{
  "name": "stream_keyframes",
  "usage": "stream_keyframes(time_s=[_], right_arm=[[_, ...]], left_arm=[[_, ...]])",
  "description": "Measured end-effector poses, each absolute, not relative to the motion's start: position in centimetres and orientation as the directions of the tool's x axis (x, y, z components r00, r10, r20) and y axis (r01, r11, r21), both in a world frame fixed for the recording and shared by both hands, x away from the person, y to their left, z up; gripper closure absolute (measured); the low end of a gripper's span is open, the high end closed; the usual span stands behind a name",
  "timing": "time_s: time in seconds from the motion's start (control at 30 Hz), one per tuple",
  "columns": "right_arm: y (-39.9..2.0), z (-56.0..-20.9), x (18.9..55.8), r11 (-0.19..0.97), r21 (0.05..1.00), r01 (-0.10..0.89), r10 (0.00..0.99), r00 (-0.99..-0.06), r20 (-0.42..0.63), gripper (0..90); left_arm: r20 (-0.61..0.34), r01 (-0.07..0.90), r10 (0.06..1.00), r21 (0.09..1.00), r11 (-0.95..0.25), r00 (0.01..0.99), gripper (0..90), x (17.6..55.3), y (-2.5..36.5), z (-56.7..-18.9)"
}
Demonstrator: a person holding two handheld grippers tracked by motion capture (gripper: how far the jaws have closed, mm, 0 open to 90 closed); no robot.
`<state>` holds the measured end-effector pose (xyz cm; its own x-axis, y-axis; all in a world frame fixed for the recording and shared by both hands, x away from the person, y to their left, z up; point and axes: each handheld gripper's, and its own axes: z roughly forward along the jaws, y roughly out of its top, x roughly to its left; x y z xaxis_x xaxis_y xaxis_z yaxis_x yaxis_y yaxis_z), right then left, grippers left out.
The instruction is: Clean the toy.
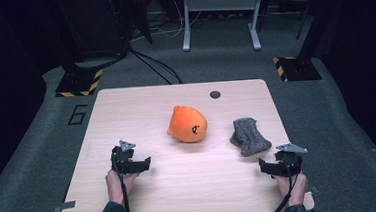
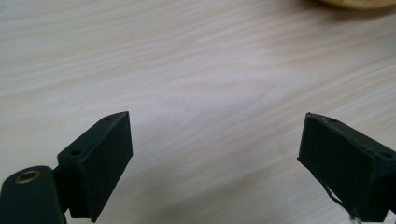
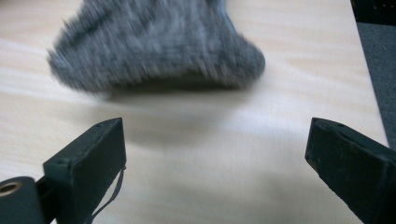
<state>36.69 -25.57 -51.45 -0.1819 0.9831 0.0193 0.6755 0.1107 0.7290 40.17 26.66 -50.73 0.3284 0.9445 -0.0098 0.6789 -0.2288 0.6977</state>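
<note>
**Both tongs open and empty; grey knitted piece lies ahead of the right tongs**

The left tongs (image 1: 141,164) rest low over bare wood at the near left of the bench (image 1: 141,104), jaws spread wide with nothing between them. The right tongs (image 1: 269,167) sit at the near right, jaws equally wide and empty. Just beyond them lies the grey knitted piece (image 1: 249,136), slumped flat on the bench; in the right gripper view it (image 3: 154,44) lies directly ahead of the jaws but apart from them. The orange plush toy (image 1: 187,124) rests near the bench centre, well apart from both tongs. Judgement: the wide stance suits a soft, bulky article, and the right tongs appear lined up for an approach.
</note>
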Motion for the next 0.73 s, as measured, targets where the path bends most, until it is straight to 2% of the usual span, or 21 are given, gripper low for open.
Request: stream_keyframes(time_s=[0.2,0.33,0.43,0.73], right_arm=[[-26.0,-53.0,35.8,0.116,0.723,0.681,0.985,-0.174,0.005,1.9],[-26.0,-53.0,35.8,0.126,0.718,0.685,0.982,-0.187,0.006,1.1],[-26.1,-53.0,36.0,0.134,0.719,0.683,0.981,-0.195,0.003,0.3],[-25.9,-53.0,36.1,0.116,0.714,0.69,0.985,-0.175,0.01,0.0]], left_arm=[[0.039,0.703,0.952,0.665,-0.253,0.305,6.9,39.0,27.8,-52.1],[0.009,0.698,0.957,0.683,-0.217,0.289,5.1,38.7,28.3,-52.6],[0.008,0.655,0.961,0.731,-0.194,0.275,2.9,38.2,28.4,-53.2],[0.003,0.656,0.965,0.733,-0.182,0.264,2.6,38.1,28.3,-53.2]])
